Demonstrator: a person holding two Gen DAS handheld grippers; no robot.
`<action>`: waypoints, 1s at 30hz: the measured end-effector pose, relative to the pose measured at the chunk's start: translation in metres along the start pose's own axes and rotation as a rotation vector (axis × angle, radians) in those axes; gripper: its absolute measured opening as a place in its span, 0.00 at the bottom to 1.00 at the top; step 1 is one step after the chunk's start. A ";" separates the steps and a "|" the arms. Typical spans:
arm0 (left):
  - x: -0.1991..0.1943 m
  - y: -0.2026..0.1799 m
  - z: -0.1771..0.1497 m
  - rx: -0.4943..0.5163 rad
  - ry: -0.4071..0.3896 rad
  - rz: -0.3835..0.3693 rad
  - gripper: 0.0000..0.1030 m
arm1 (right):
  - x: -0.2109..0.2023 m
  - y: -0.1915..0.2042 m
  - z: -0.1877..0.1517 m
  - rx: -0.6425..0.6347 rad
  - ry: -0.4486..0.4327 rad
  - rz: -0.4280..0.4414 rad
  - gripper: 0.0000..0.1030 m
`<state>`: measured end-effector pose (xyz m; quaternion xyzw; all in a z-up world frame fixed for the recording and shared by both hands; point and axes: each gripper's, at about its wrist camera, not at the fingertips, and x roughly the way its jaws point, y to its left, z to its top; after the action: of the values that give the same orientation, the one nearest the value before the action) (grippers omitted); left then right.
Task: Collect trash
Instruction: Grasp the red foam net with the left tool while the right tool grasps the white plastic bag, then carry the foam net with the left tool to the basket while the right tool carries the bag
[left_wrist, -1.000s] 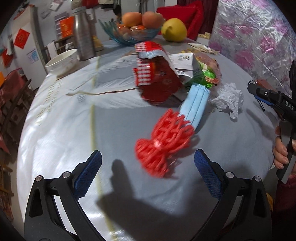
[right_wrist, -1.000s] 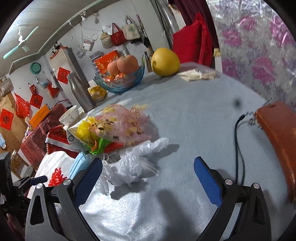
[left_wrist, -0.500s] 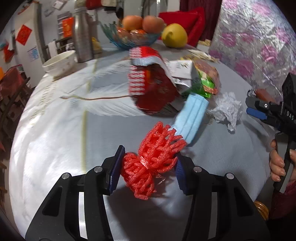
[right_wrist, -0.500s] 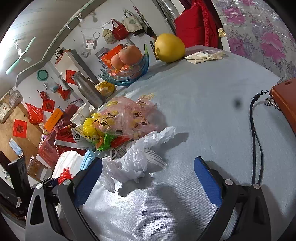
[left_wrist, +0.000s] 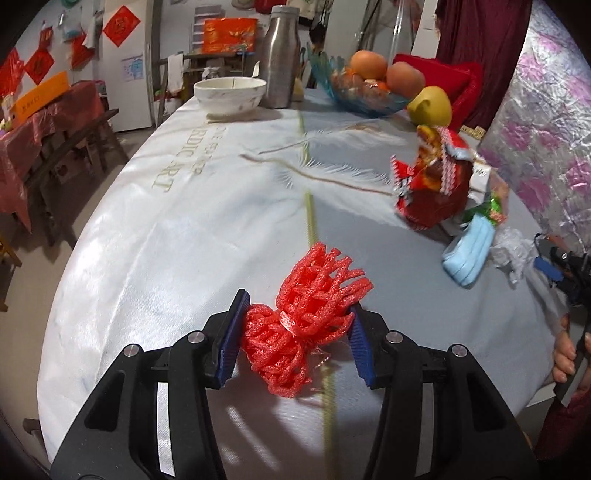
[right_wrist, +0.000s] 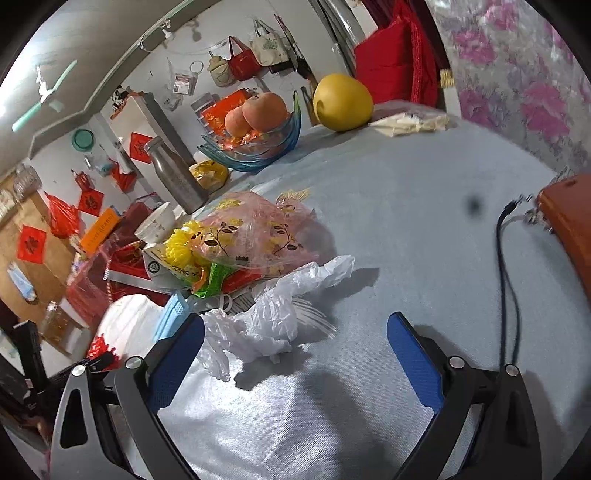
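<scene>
My left gripper (left_wrist: 295, 339) is shut on a red foam fruit net (left_wrist: 306, 317) and holds it just above the tablecloth. A red snack bag (left_wrist: 432, 188), a blue face mask (left_wrist: 467, 254) and a crumpled clear plastic glove (left_wrist: 511, 254) lie to the right. My right gripper (right_wrist: 295, 365) is open, its fingers either side of the clear plastic glove (right_wrist: 280, 314). Behind the glove lie a patterned pink bag (right_wrist: 255, 232), yellow and green wrappers (right_wrist: 195, 266) and the mask (right_wrist: 173, 314). The net shows small in the right wrist view (right_wrist: 99, 349).
A white bowl (left_wrist: 229, 94), a steel bottle (left_wrist: 282, 55), a glass fruit bowl (left_wrist: 365, 88) and a yellow pomelo (left_wrist: 430, 105) stand at the far end. A black cable (right_wrist: 508, 280) and an orange-brown case (right_wrist: 569, 221) lie on the right.
My left gripper closed on the red foam net, lifted it and swung left, away from the trash pile. My right gripper moved a little closer to the plastic glove and stayed open.
</scene>
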<state>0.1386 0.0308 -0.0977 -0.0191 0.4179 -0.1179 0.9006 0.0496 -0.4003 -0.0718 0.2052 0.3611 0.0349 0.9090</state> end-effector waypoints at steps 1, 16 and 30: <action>0.000 -0.001 -0.001 0.005 -0.005 0.005 0.49 | -0.001 0.005 -0.001 -0.020 -0.005 -0.018 0.94; -0.001 0.002 -0.004 -0.007 -0.023 0.002 0.49 | 0.027 0.038 -0.003 -0.121 0.111 0.007 0.29; -0.054 0.020 0.008 -0.052 -0.132 0.005 0.48 | -0.060 0.043 0.012 -0.120 -0.177 0.122 0.19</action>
<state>0.1148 0.0621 -0.0547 -0.0489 0.3607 -0.1031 0.9257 0.0167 -0.3775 -0.0081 0.1744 0.2634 0.0932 0.9442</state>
